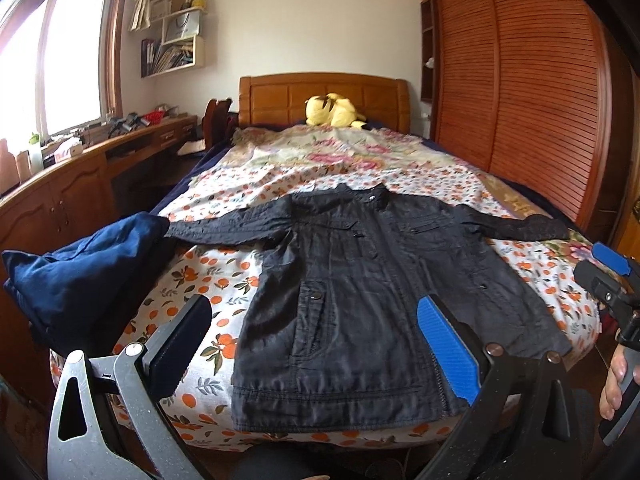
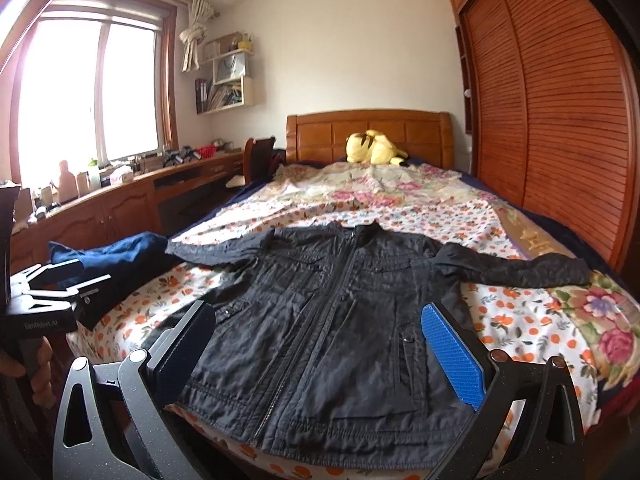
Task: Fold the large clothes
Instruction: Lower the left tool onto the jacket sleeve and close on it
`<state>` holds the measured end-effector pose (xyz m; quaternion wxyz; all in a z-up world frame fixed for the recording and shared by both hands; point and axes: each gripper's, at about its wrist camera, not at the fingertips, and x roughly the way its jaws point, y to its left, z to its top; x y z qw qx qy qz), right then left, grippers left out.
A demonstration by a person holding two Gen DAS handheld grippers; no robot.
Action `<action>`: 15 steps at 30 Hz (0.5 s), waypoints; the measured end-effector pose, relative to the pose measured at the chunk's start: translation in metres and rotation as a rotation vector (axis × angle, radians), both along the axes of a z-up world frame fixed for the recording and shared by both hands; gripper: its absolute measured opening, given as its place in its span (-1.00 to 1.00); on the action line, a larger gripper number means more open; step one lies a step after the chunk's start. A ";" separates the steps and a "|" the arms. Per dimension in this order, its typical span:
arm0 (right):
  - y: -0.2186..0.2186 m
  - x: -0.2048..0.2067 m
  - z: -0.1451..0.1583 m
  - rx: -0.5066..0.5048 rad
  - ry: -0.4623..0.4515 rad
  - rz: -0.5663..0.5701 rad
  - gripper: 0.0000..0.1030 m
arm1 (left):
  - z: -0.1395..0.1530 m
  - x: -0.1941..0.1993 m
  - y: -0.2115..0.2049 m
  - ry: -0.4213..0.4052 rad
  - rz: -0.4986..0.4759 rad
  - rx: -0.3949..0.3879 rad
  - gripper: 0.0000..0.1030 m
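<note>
A wide bed with a carved wooden headboard [image 2: 370, 130] is shown, covered by a white sheet printed with oranges and pink flowers [image 2: 516, 308]. On the near half of this sheet a large black zip-front jacket of thin quilted fabric [image 2: 332, 320] is laid flat, front upward, zip closed, collar toward the headboard and hem at the foot edge. Both sleeves are spread outward; the sleeve on the left reaches a crumpled dark blue garment [image 1: 80, 276] heaped at that side of the bed, though actual contact cannot be told.

The step in hand is judged to be the very start of folding: the jacket is spread out and no fold has been made. The next move is judged to call for a sleeve or a side panel to be pinched near shoulder and hem and carried across the zip line, with the thin fabric kept from sliding.

The left gripper [image 1: 320, 352], with dark and blue ribbed pads, is held above the hem with its jaws spread wide and nothing between them. The right gripper [image 2: 324, 356] is likewise held wide apart over the hem, empty. Neither is seen to touch the cloth.

A yellow plush toy [image 2: 374, 148] is set against the headboard. A slatted wooden wardrobe [image 2: 560, 120] stands to the right, a long wooden desk [image 2: 132, 200] under the window to the left.

As for containers, white wall shelves [image 2: 228, 76] are seen holding books and small items too small to identify.
</note>
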<state>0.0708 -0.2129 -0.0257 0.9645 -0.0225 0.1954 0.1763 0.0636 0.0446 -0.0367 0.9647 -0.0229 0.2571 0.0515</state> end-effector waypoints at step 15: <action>0.016 0.096 -0.030 -0.051 0.106 0.024 0.99 | -0.045 0.092 0.045 0.106 0.048 -0.009 1.00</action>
